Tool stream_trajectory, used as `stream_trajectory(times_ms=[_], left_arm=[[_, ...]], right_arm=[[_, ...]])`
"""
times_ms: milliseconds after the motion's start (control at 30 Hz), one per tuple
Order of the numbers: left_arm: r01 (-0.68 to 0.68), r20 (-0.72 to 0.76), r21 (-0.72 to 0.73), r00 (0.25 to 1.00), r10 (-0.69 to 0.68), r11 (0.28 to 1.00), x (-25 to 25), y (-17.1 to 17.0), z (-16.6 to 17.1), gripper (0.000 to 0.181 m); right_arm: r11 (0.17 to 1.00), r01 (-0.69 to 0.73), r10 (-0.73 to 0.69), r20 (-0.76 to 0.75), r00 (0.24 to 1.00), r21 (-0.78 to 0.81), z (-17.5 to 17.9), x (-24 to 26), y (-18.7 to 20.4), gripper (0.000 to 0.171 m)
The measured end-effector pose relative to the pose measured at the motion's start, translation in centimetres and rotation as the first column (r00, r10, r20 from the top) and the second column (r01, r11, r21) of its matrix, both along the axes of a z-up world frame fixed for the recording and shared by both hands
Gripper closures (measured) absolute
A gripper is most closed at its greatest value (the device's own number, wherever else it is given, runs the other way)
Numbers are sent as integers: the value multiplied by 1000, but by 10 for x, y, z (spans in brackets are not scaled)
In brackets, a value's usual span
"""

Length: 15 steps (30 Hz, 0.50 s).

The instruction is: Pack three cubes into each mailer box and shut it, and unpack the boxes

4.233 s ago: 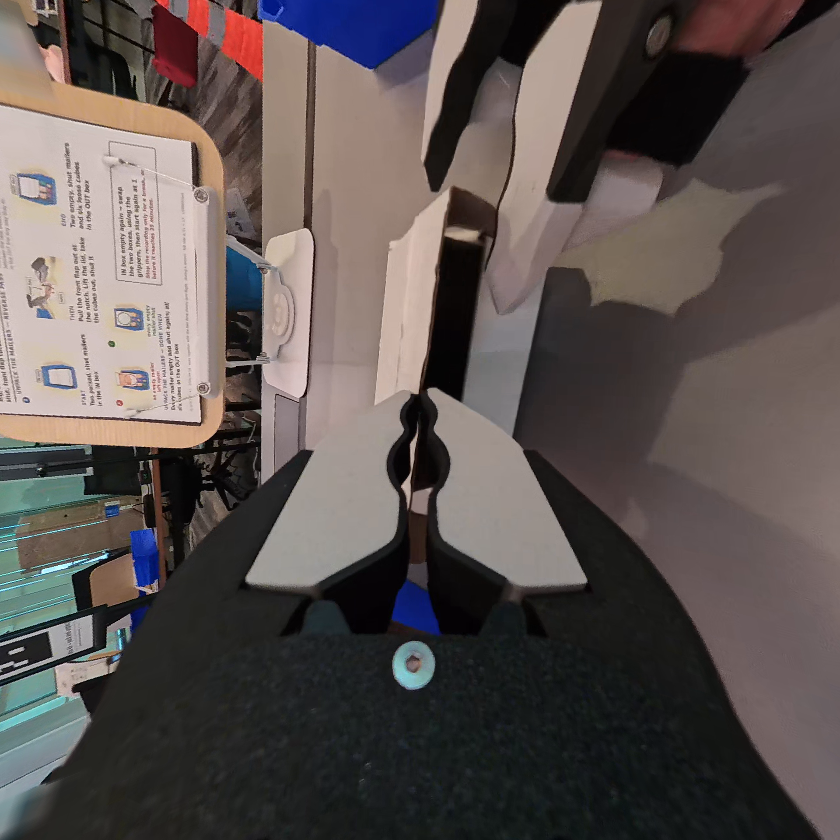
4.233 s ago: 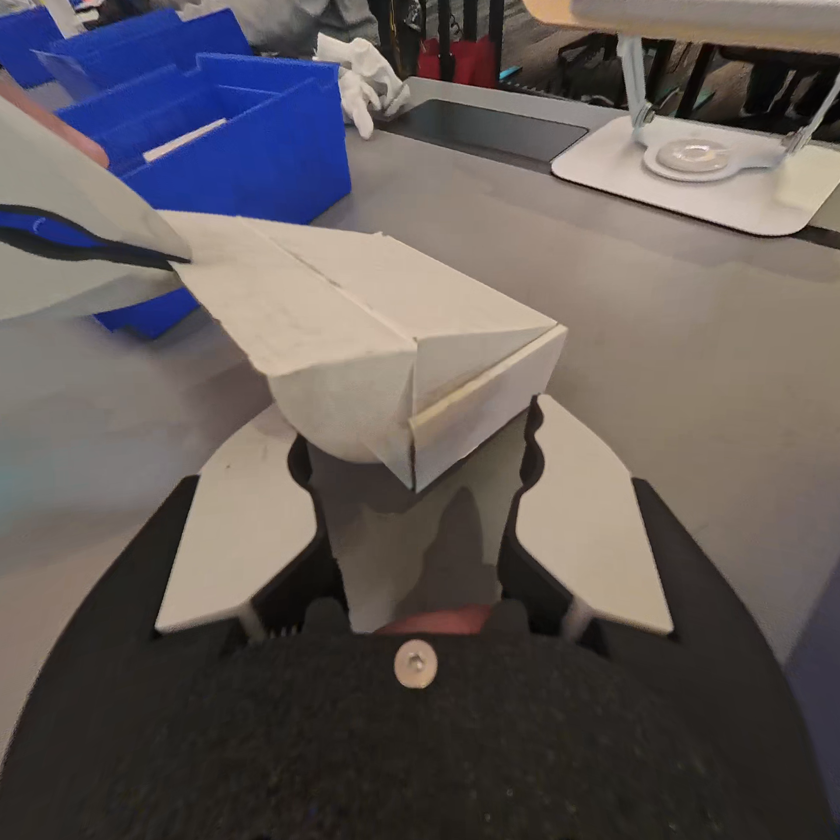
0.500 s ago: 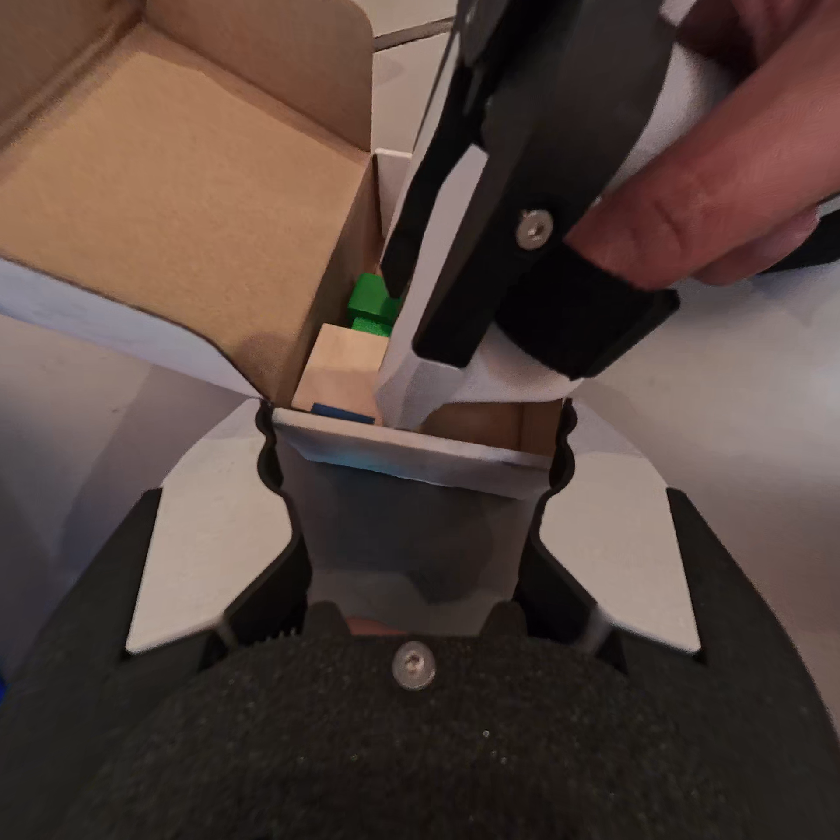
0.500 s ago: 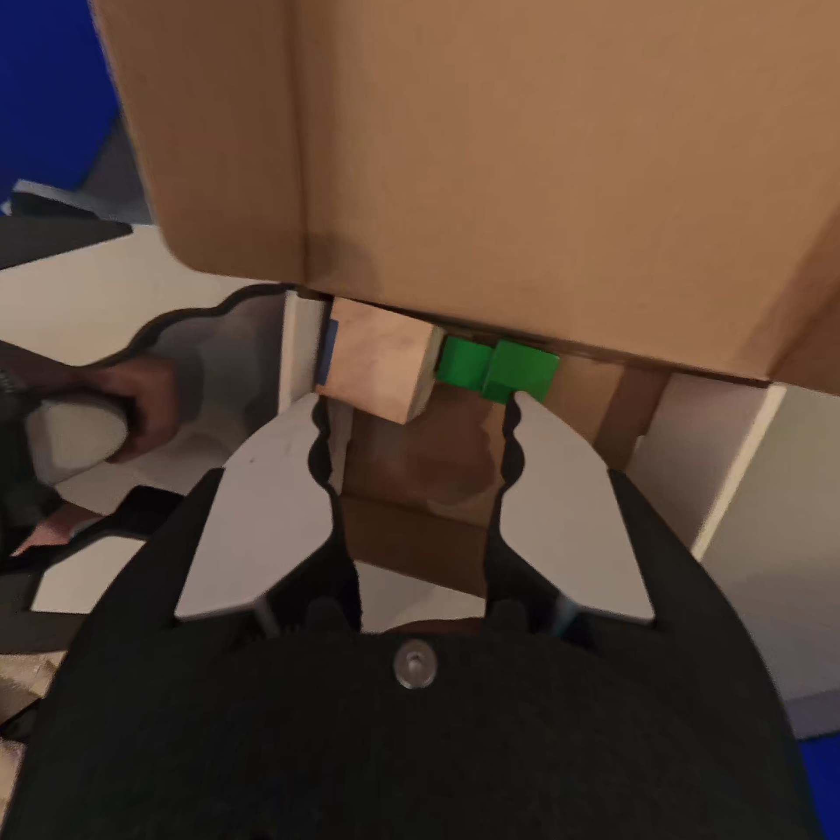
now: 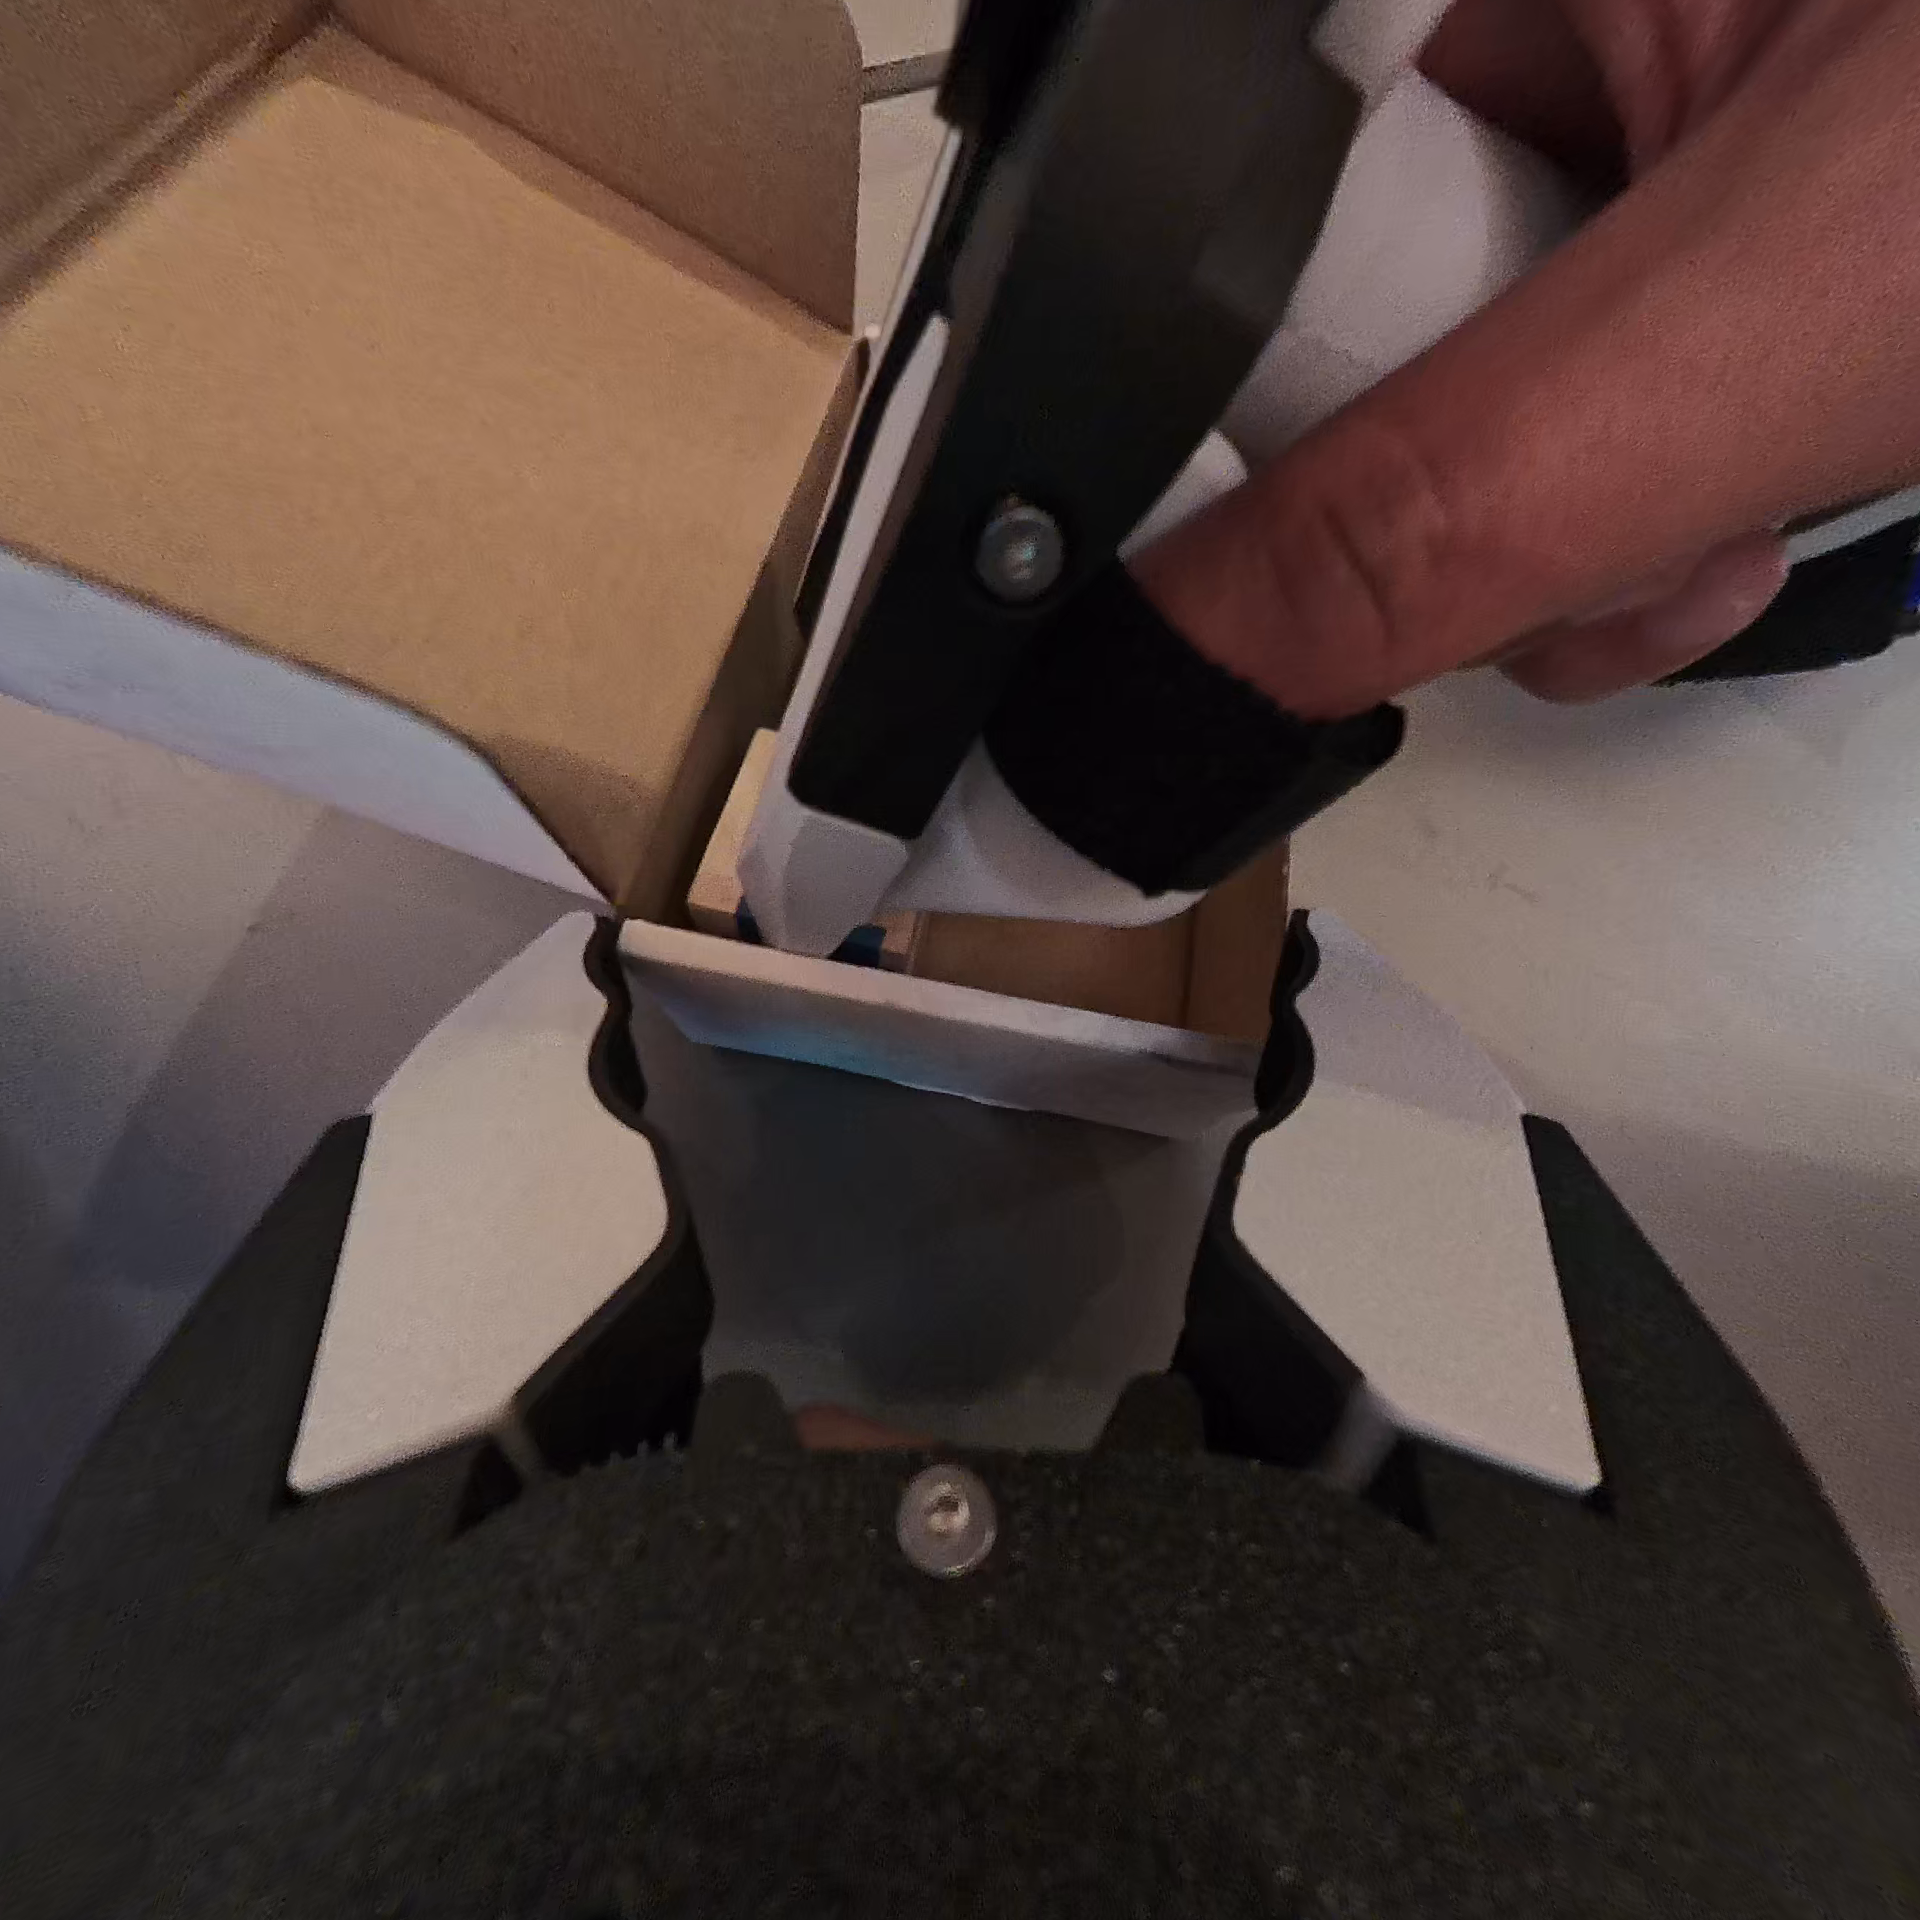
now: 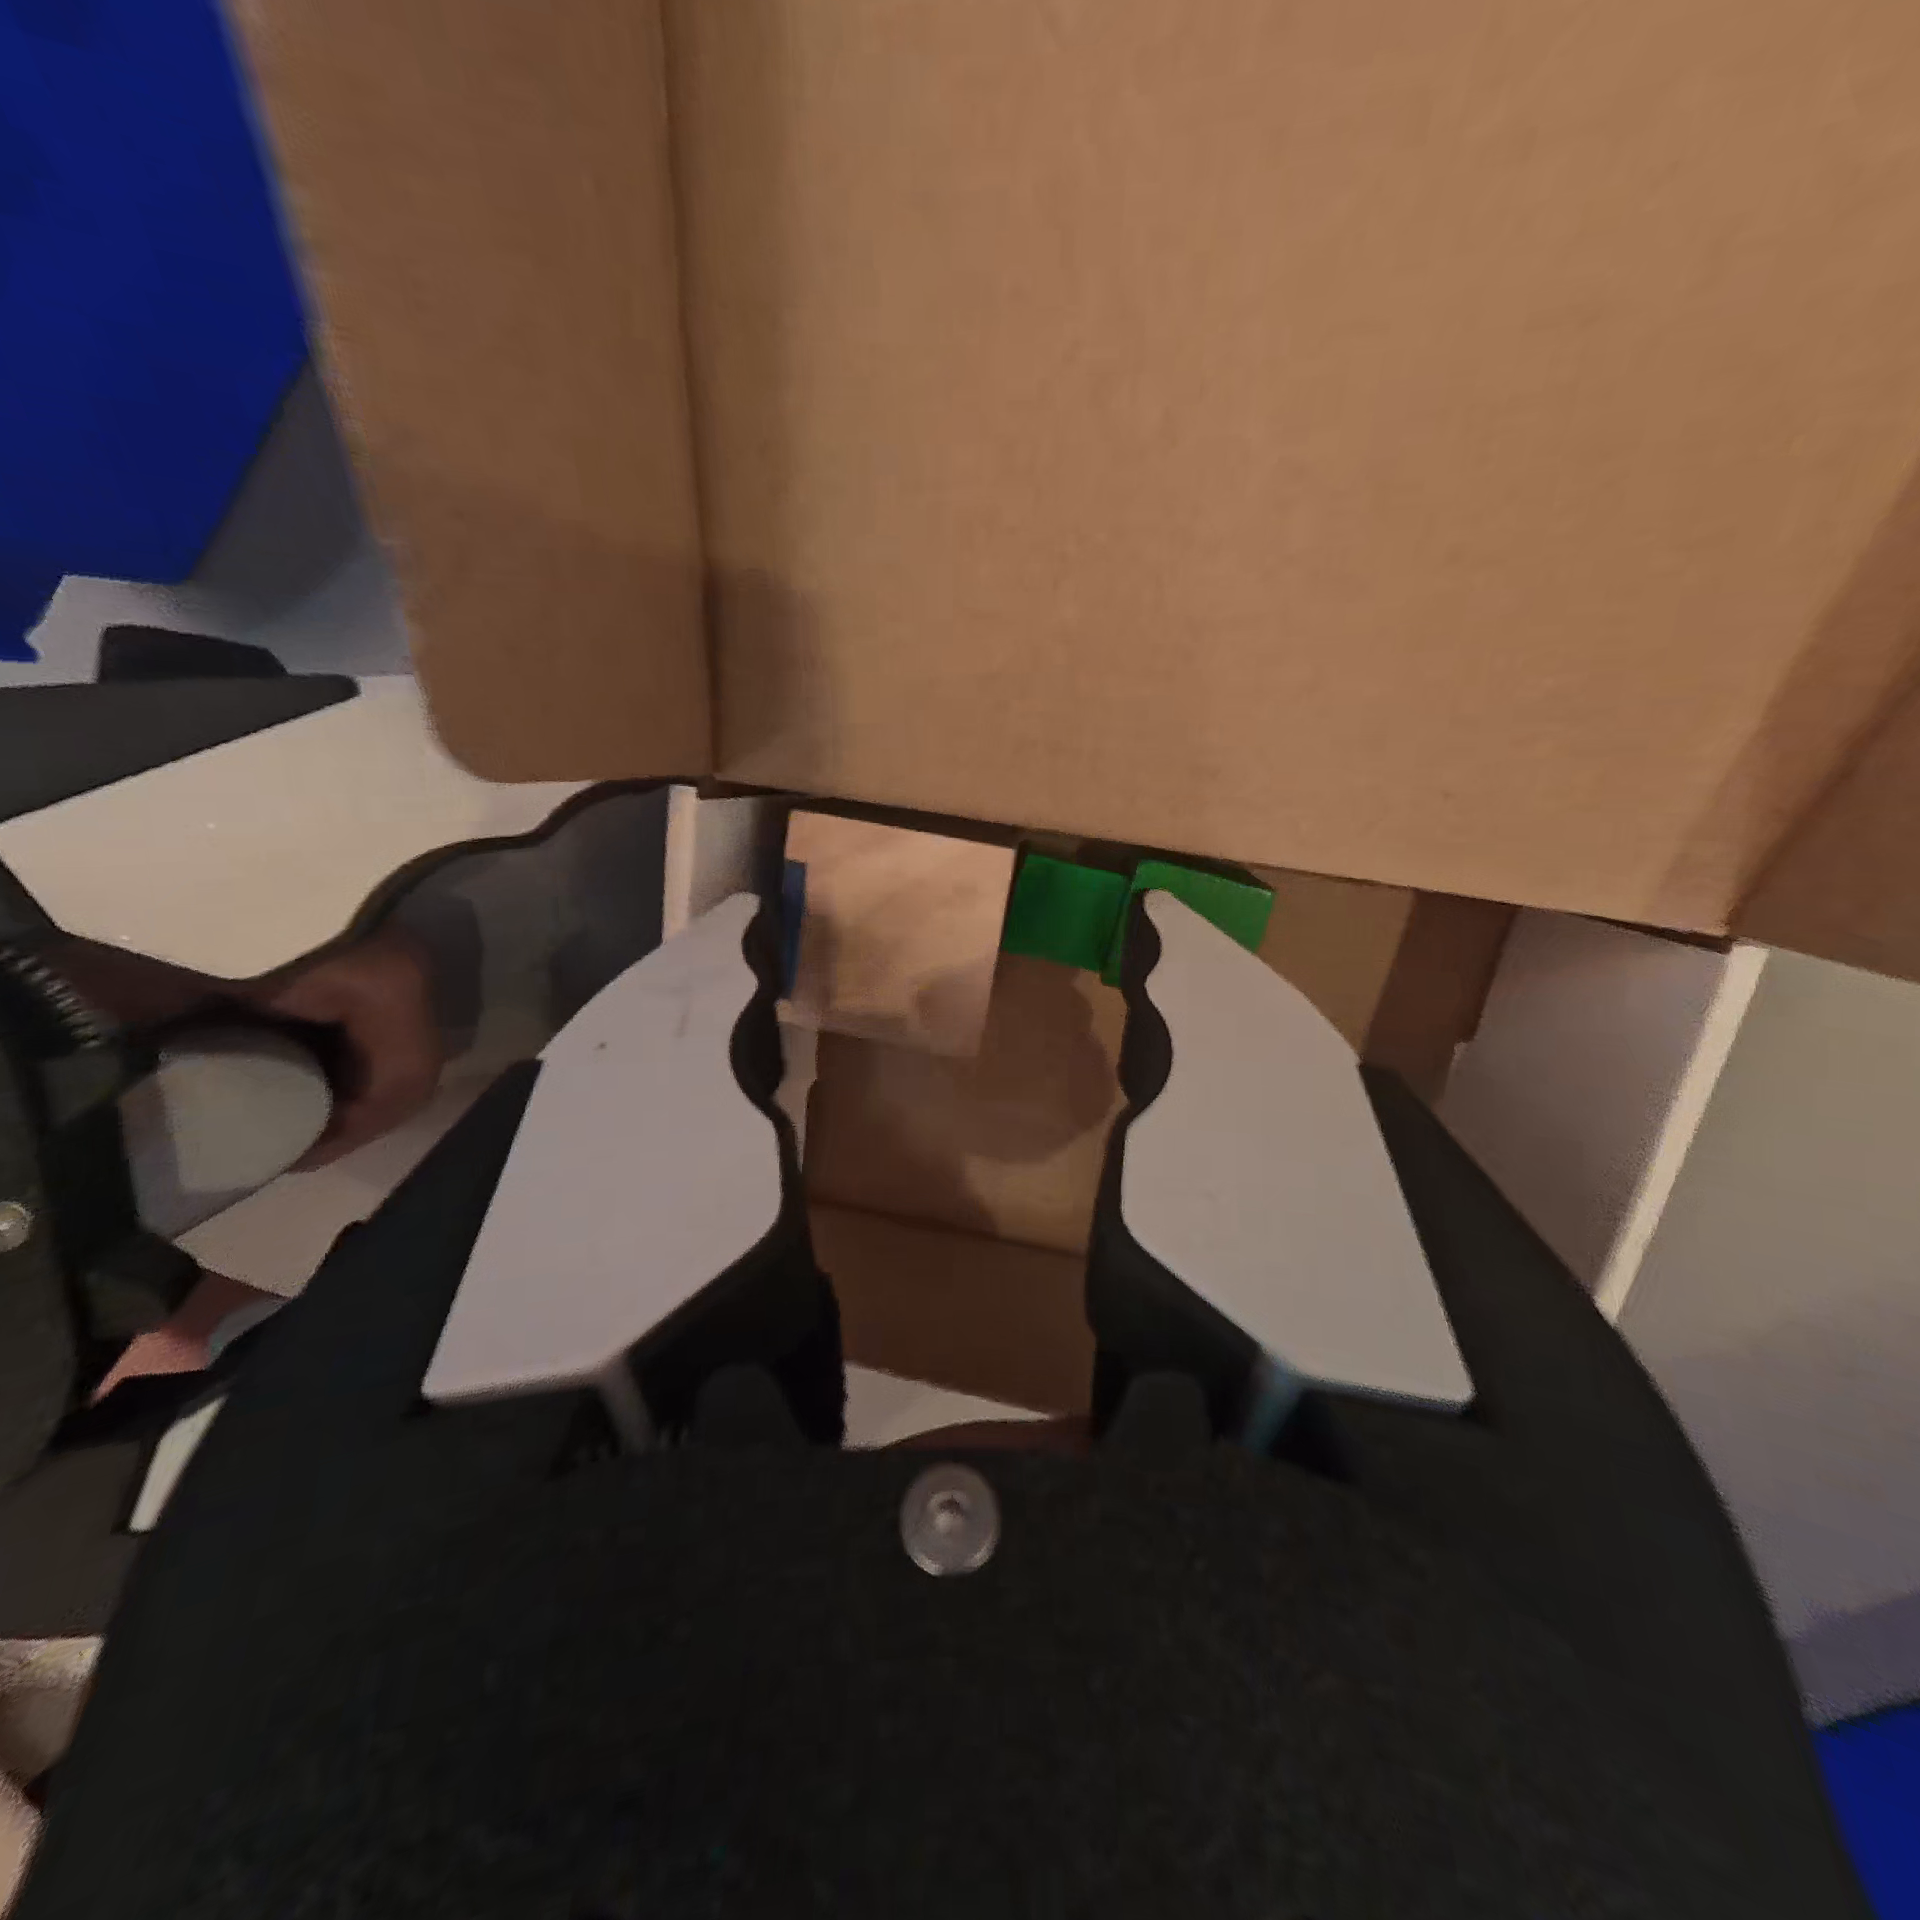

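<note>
Mailer box [image 5: 914,1023], white outside and brown kraft inside, is sitting on the grey table [image 5: 1662,935] w/ its lid [image 6: 1143,416] standing up and leaning over the opening, hiding most of the interior in the right wrist view. Left gripper [image 5: 945,997] is bracing the box's near end: jaws spread wide, one finger on each side wall, touching the corners but not squeezing as far as can be told. Right gripper [image 6: 951,935] is reaching down into the box, jaws partly apart, tips straddling the plain wood cube [image 6: 894,935]; contact w/ it can't be confirmed. Green cube [image 6: 1070,909] is lying just right of the wood one, partly behind the right fingertip. Blue cube [image 6: 795,925] is showing only as a sliver at the wood cube's left.

Blue bin [image 6: 125,312] is standing beyond the lid, at left.

Vs. half a sec ago: right gripper is sitting deeper in the box, now covering the green cube in the left wrist view; lid and left gripper are staying put.
</note>
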State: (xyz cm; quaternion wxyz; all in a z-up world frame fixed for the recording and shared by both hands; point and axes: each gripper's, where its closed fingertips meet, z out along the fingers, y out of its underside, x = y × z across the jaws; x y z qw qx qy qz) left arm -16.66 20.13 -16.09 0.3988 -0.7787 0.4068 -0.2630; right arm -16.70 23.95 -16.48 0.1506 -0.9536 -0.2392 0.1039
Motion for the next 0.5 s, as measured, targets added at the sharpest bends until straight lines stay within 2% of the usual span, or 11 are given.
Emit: stream_trajectory(times_ms=[67, 100, 200, 267, 500], left_arm=[[1, 2, -3, 1000, -1, 1000, 0, 0, -1, 66], [0, 5, -7, 1000, 0, 1000, 0, 0, -1, 66], [3, 12, -19, 1000, -3, 1000, 0, -1, -2, 66], [3, 13, -31, 1000, -2, 1000, 0, -1, -2, 66], [2, 14, -34, 1000, -2, 999, 0, -1, -2, 66]], right_arm=[[1000, 9, -9, 16, 1000, 7, -2, 8, -1, 97], [1000, 10, -10, 27, 1000, 13, -1, 12, -2, 97], [1000, -11, 10, 33, 999, 11, 0, 13, -5, 109], [999, -45, 45, 11, 999, 0, -1, 5, -9, 126], [995, -76, 70, 92, 993, 58, -1, 11, -9, 129]])
